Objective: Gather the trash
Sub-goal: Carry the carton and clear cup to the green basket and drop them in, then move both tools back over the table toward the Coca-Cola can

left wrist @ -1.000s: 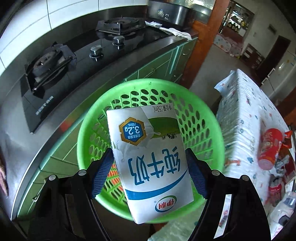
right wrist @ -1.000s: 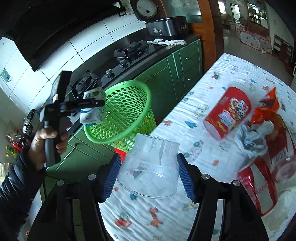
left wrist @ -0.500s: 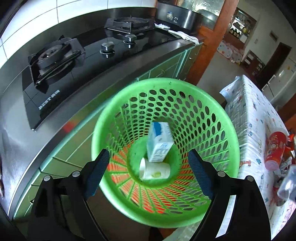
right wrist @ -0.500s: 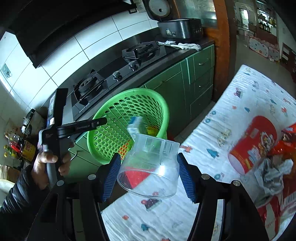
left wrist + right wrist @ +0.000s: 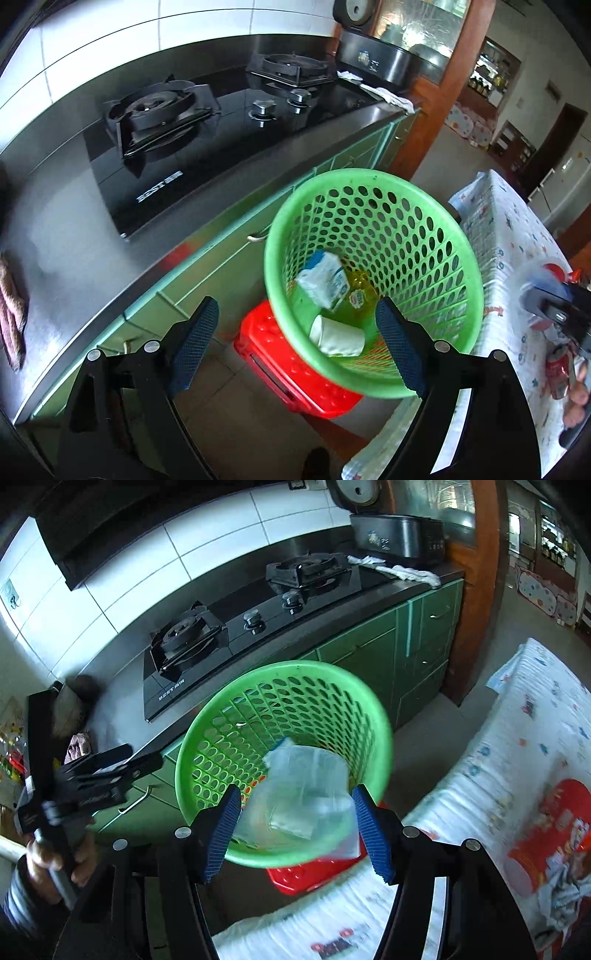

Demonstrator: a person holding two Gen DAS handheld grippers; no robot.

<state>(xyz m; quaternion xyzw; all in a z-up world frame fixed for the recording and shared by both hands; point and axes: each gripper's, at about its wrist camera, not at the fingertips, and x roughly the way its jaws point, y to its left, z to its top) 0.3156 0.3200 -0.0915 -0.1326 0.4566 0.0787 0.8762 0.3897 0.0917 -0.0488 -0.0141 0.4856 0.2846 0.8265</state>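
- Far left on the steel counter (image 5: 74, 258) lies one brownish cloth (image 5: 13, 314), beside a black glass hob (image 5: 207, 147) with two burners and two knobs.
- The left gripper (image 5: 295, 343) has its two blue-padded fingers (image 5: 194, 347) spread wide with nothing between them; it hangs in front of the green cabinets (image 5: 207, 280), its view looking down into the basket.
- One green perforated basket (image 5: 424, 236) sits tilted on one red plastic stool (image 5: 295, 373), between the cabinets and the table.
- Inside the basket lie three pieces of trash: one white-and-blue milk carton (image 5: 325, 284), crumpled and on its side; one white paper cup (image 5: 336, 336) lying on its side near the low edge; one yellowish wrapper (image 5: 360, 291) with a small round logo, partly under the carton.
- The right gripper (image 5: 297, 827) grips one clear plastic cup (image 5: 299, 805), soft-walled and see-through, blurred in the right wrist view; its blue pads (image 5: 373, 830) press the cup's sides, and the cup is over the basket's near rim.
- To the right stands one table under a white printed tablecloth (image 5: 517, 738), patterned with small coloured figures.
- At the table's right edge there is one red tub (image 5: 546, 830) on its side, with crumpled paper (image 5: 565, 890) just beside it; more red items lie there, too blurred to count.
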